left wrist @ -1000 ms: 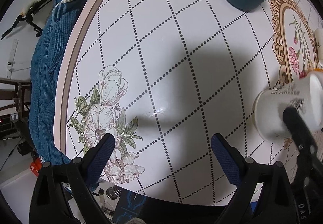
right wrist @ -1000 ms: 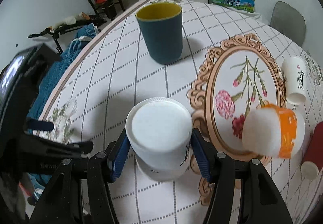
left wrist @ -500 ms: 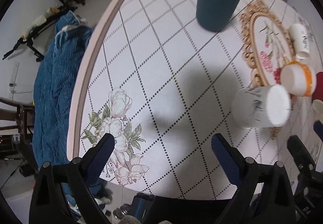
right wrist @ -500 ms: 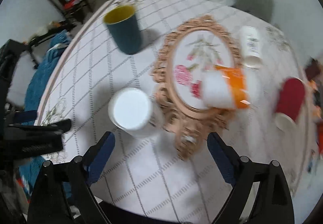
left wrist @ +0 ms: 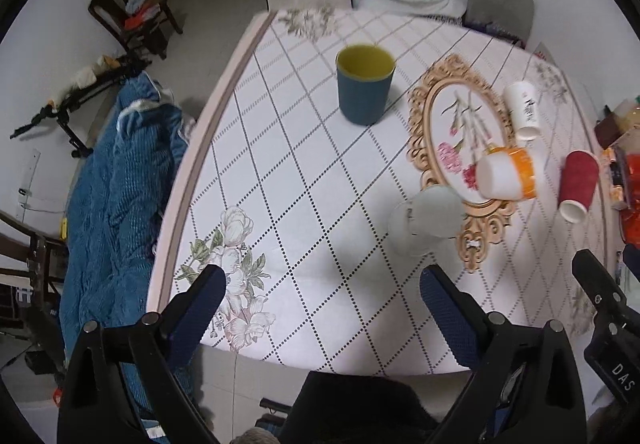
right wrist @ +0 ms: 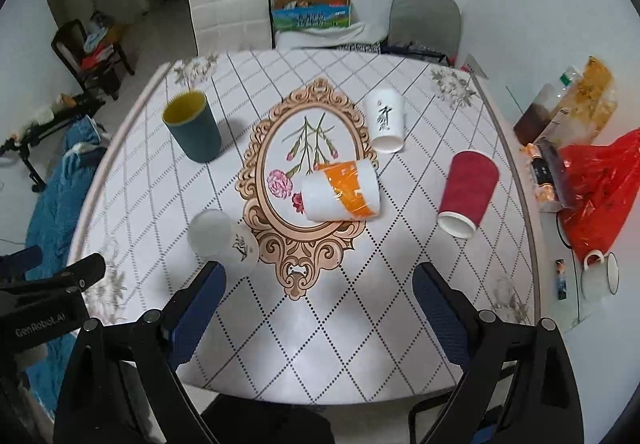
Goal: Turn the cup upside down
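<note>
your right tool hangs above the near edge of the counter with its fingers spread wide and nothing between them; your left tool is the same, apart and empty, off toward the near left corner. just ahead of the right tool's left finger stands the white cup, base up and mouth down on the cloth, touching the lower left curl of the gold frame print. it looks blurred in both views, so i cannot tell if it is fully settled. judging by that pose, the flip seems done, so the good move now is to keep both tools high and clear of it and let it rest. beyond it an orange-banded cup lies on its side, a red cup and a lettered white cup lie tipped further right, and a blue cup stands upright at the far left.
</note>
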Action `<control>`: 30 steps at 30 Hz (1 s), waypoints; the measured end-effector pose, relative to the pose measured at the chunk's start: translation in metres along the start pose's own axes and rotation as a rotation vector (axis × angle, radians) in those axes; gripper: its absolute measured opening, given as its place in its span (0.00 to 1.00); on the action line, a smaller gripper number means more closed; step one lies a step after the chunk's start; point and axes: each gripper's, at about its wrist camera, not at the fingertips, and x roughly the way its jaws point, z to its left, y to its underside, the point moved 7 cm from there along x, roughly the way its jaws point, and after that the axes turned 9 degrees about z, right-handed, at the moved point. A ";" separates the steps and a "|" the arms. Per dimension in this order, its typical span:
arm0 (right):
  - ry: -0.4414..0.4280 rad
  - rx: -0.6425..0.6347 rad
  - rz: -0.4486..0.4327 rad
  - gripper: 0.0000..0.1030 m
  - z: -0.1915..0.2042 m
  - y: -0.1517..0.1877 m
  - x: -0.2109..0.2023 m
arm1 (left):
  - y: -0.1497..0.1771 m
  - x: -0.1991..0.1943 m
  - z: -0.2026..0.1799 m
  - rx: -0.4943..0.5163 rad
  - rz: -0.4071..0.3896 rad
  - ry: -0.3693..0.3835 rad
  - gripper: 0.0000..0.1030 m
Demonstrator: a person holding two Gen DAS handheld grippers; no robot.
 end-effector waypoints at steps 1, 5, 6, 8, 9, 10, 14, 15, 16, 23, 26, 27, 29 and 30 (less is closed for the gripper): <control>-0.004 0.001 -0.011 0.94 -0.002 0.001 -0.009 | 0.002 -0.005 0.000 0.000 -0.012 0.001 0.97; -0.009 -0.018 -0.064 0.94 -0.006 0.012 -0.055 | 0.019 -0.050 -0.005 0.003 -0.080 0.015 0.97; -0.010 -0.020 -0.077 0.94 -0.007 0.015 -0.066 | 0.023 -0.059 -0.005 0.005 -0.094 0.019 0.97; -0.021 -0.023 -0.107 0.94 -0.009 0.022 -0.093 | 0.032 -0.082 -0.006 0.013 -0.133 0.023 0.97; -0.022 -0.024 -0.118 0.94 -0.010 0.026 -0.103 | 0.037 -0.095 -0.006 0.014 -0.158 0.023 0.97; -0.024 -0.025 -0.131 0.94 -0.011 0.030 -0.115 | 0.040 -0.105 -0.005 0.011 -0.176 0.025 0.97; -0.031 -0.016 -0.179 0.94 -0.019 0.049 -0.163 | 0.059 -0.147 0.002 -0.005 -0.239 0.046 0.97; -0.031 -0.015 -0.184 0.94 -0.020 0.052 -0.169 | 0.063 -0.153 0.004 -0.008 -0.248 0.048 0.97; -0.033 -0.012 -0.193 0.94 -0.021 0.057 -0.179 | 0.066 -0.159 0.006 -0.010 -0.257 0.046 0.97; -0.043 -0.008 -0.257 0.96 -0.026 0.085 -0.237 | 0.092 -0.194 0.013 -0.018 -0.307 0.050 0.97; -0.046 -0.013 -0.280 0.96 -0.024 0.092 -0.256 | 0.101 -0.206 0.014 -0.017 -0.328 0.057 0.97; -0.043 -0.014 -0.288 0.96 -0.023 0.093 -0.261 | 0.103 -0.209 0.015 -0.018 -0.333 0.060 0.97; -0.045 -0.016 -0.300 0.96 -0.021 0.097 -0.273 | 0.106 -0.215 0.016 -0.021 -0.343 0.065 0.97; -0.047 -0.019 -0.303 0.96 -0.020 0.097 -0.277 | 0.108 -0.218 0.017 -0.021 -0.350 0.068 0.97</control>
